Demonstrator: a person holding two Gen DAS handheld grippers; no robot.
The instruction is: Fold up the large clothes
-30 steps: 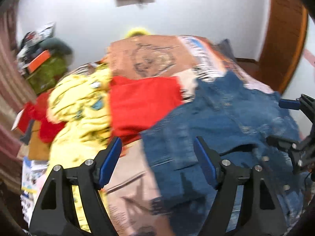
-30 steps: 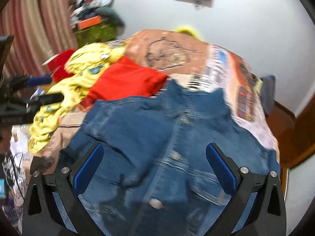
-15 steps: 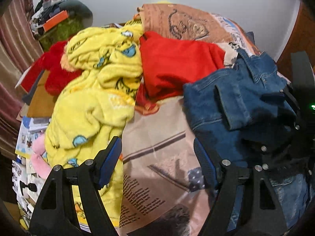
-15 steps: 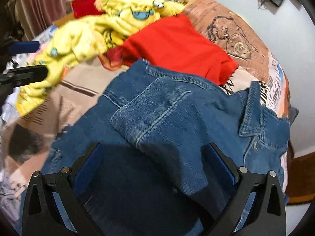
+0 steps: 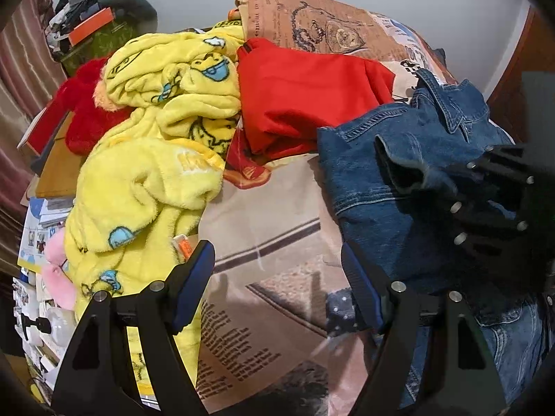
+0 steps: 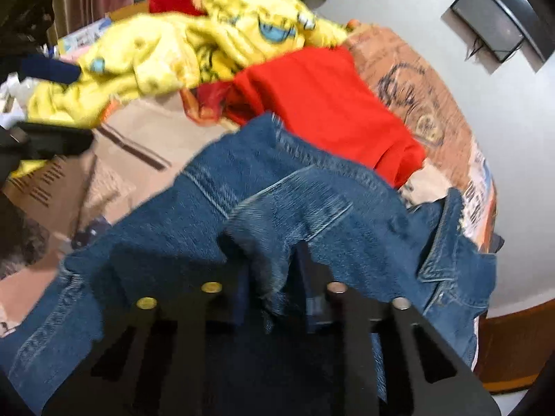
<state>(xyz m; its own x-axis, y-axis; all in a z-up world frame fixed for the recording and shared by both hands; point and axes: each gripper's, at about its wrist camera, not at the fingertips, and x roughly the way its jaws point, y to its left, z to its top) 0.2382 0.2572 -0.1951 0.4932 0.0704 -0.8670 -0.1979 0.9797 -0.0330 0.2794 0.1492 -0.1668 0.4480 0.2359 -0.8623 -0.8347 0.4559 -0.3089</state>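
A blue denim jacket (image 6: 242,190) lies rumpled on the printed bedspread (image 5: 270,222). My right gripper (image 6: 274,298) is closing its jaws on a raised fold of the denim, and the fabric bunches up between the pads. In the left wrist view that gripper (image 5: 485,201) shows as a black frame pressed into the jacket (image 5: 399,159). My left gripper (image 5: 277,277) stands open over bare bedspread, just left of the jacket's edge, with nothing between its fingers.
A yellow fleece garment (image 5: 149,180) is heaped at the left and a red garment (image 5: 305,104) lies behind the jacket. Papers and boxes (image 5: 38,228) crowd the left bedside. A wooden door (image 5: 520,79) stands at the right.
The right jaws went from wide open to pinched on a denim fold. Both grippers dropped closer to the bed, and the left one shifted off the jacket to the bedspread beside it.
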